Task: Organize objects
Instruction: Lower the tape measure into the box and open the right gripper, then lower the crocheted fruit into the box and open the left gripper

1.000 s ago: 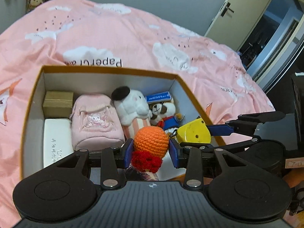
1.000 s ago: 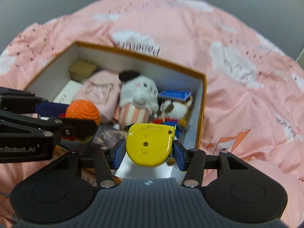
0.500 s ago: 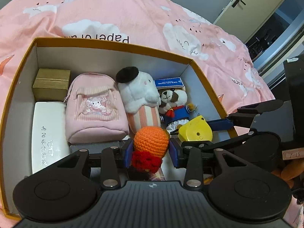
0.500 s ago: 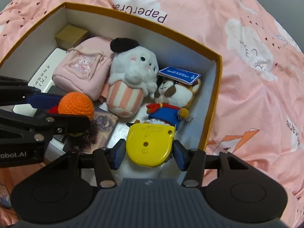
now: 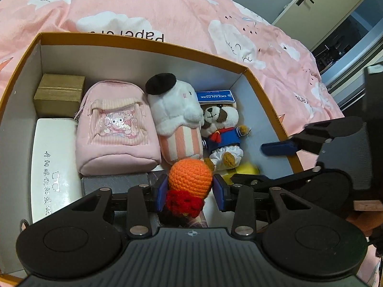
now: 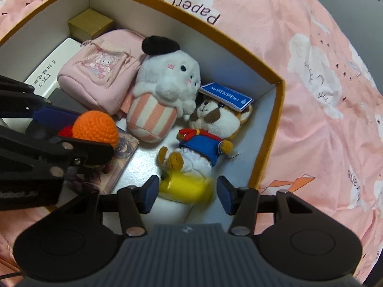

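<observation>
From the left wrist view, the left gripper point(image 5: 190, 190) keeps its blue pads clamped on the orange crocheted ball with a red frill point(image 5: 189, 179), low over the orange-rimmed cardboard box point(image 5: 143, 44), which looms closer than a second ago; release looks near.

From the right wrist view, the right gripper point(image 6: 188, 190), closed on the yellow plastic case point(image 6: 185, 189) half a second ago, now stands spread; the blurred case lies on the box floor by the sailor-suited plush dog point(image 6: 210, 131), so that item counts as stowed.
</observation>
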Motion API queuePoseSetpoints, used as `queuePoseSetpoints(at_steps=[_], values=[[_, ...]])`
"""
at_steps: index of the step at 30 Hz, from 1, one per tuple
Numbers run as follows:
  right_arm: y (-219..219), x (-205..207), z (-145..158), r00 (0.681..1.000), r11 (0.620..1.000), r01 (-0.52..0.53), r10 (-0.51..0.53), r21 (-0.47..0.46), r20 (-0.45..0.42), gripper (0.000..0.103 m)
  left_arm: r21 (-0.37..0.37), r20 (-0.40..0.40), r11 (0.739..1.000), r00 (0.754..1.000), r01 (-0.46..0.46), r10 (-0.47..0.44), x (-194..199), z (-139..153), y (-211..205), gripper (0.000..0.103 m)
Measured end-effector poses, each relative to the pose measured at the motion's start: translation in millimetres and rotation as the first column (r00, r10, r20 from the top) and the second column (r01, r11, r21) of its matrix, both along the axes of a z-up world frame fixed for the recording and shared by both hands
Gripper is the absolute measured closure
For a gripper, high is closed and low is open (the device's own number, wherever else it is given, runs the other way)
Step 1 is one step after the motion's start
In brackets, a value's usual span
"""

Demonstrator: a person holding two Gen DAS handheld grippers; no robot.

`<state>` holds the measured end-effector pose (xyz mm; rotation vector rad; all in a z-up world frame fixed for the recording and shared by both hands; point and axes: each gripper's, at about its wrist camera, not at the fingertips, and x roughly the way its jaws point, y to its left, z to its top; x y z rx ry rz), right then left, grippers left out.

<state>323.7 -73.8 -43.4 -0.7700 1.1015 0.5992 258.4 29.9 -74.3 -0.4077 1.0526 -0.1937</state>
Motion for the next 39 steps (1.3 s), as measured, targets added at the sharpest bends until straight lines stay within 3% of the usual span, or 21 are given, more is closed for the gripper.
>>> queuePoseSetpoints(at_steps=[5,12,15,18,23,27,31,34,39], values=[[-5,-10,12,0.998,1.0,-0.014,0.013,0.019,0.063,0.042,0.014,-0.017,1.0,1.0,0.004,-0.004,4,-1,-4,0.058],[-19,-36,34,0.964,0.997,-0.073,0.062,0.033,0.259,0.041,-0.007,-0.034,1.0,0.999,0.011,-0.011,12,-3,-14,0.058],[-29,-40,39,0.941,0.997,-0.066,0.046,0.049,0.336,0.037,-0.009,-0.038,1.0,0.999,0.001,-0.002,14,-7,-17,0.058],[-40,-41,41,0.939,0.996,-0.017,-0.014,0.087,0.343,0.037,-0.019,-0.031,1.0,0.999,0.009,-0.009,14,-9,-20,0.058],[-48,-45,36,0.939,0.99,0.044,-0.087,0.134,0.333,0.037,0.003,0.034,1.0,0.999,0.031,-0.031,8,-4,-25,0.051],[-51,-49,34,0.938,0.982,0.07,-0.124,0.174,0.324,0.037,-0.017,0.061,1.0,0.998,0.022,-0.021,5,-2,-23,0.038],[-54,-55,35,0.923,0.97,0.108,-0.179,0.219,0.34,0.034,-0.072,0.12,0.997,0.993,-0.01,0.018,-4,2,-19,0.038],[-57,-61,36,0.904,0.949,0.149,-0.244,0.277,0.351,0.026,-0.092,0.19,0.995,0.98,-0.043,0.06,-13,10,-16,0.038],[-62,-78,35,0.857,0.901,0.22,-0.362,0.375,0.368,0.023,-0.058,0.319,0.993,0.94,-0.108,0.12,-34,27,-13,0.039]])
